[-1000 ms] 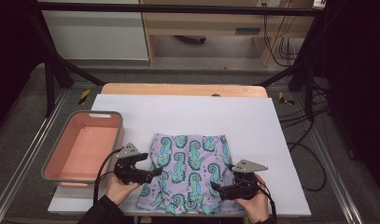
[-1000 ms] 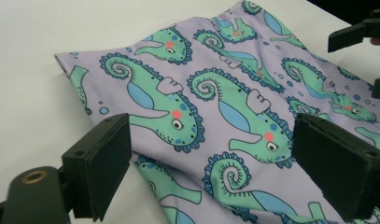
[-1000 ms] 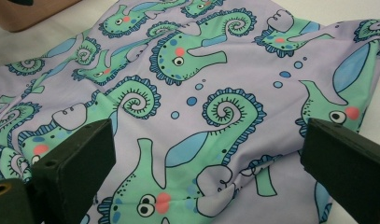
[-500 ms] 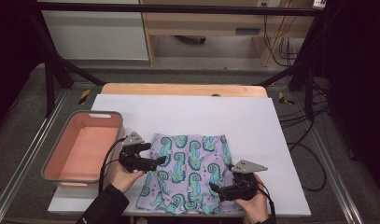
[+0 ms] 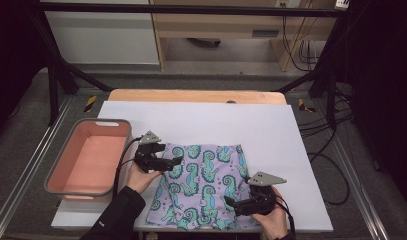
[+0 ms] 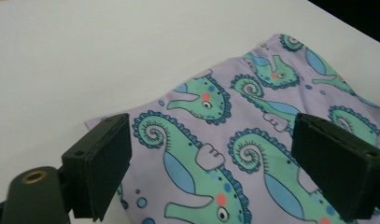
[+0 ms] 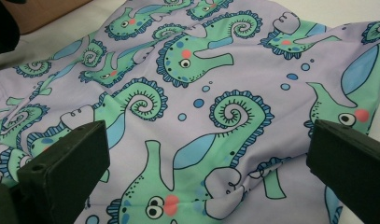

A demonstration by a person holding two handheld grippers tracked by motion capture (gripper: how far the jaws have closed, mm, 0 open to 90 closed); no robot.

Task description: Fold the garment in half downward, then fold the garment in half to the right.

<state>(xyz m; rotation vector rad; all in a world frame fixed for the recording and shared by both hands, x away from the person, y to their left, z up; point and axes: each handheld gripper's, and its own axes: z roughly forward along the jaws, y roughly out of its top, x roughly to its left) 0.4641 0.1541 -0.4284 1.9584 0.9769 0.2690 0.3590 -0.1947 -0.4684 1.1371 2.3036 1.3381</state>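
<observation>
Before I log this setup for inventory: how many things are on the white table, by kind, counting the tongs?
Patterned shorts: 1
Pink bin: 1
Tongs, left and right: 2
Total: 4

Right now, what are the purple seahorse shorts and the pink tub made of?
The purple seahorse-print shorts look like thin, stretchy knit fabric: smooth, faintly shiny, with soft wrinkles. The pink tub with a grey rim looks like moulded matte plastic, possibly rubbery; hard to tell.
</observation>
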